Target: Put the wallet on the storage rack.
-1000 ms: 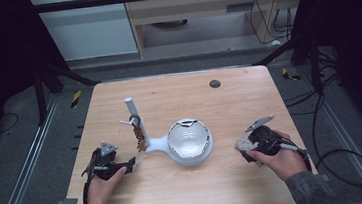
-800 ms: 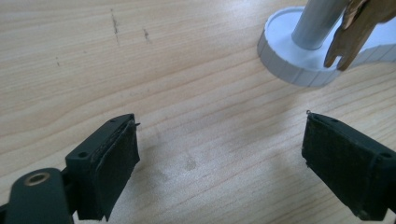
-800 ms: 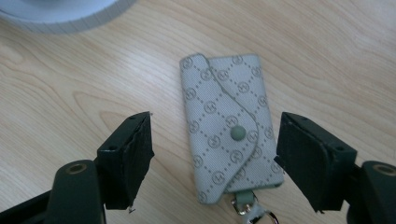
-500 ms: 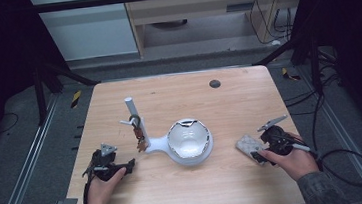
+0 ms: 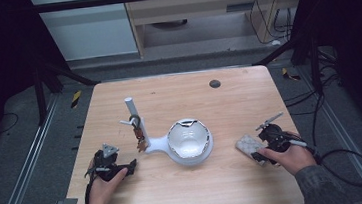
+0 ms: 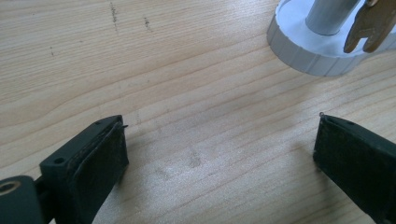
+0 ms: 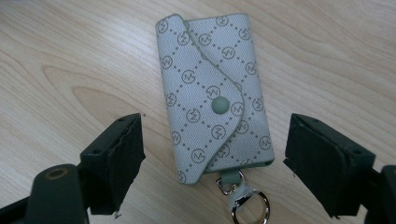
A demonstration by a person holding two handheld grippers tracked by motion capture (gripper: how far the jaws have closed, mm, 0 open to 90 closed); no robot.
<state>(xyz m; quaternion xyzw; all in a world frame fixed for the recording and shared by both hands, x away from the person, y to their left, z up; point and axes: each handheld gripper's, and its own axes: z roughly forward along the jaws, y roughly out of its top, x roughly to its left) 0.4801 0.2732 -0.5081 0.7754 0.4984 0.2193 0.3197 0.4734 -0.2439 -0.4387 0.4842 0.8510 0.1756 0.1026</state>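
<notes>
A grey-green patterned key case [image 7: 215,93] with a snap flap and a metal ring [image 7: 247,207] lies flat on the wooden table. My right gripper [image 7: 215,121] straddles it, open; its jaws have just been opening and the pads stand clear of the case's sides. From above, the key case [image 5: 250,145] lies just left of the right gripper [image 5: 260,147]. My left gripper [image 6: 222,123] is open over bare wood, its jaws having just been opening too. It sits at the near left as the left gripper [image 5: 131,166], short of the white stand.
A white stand [image 5: 155,144] with a grey post [image 5: 130,109] and hanging brass keys [image 5: 140,138] joins a white bowl [image 5: 189,141] mid-table. Its round base [image 6: 303,51] and keys [image 6: 373,23] lie ahead of the left jaws. A dark disc [image 5: 214,83] lies at the back.
The right hand has moved a little toward the near right and its jaws have spread, leaving the key case lying on the table. The left hand stayed put.
</notes>
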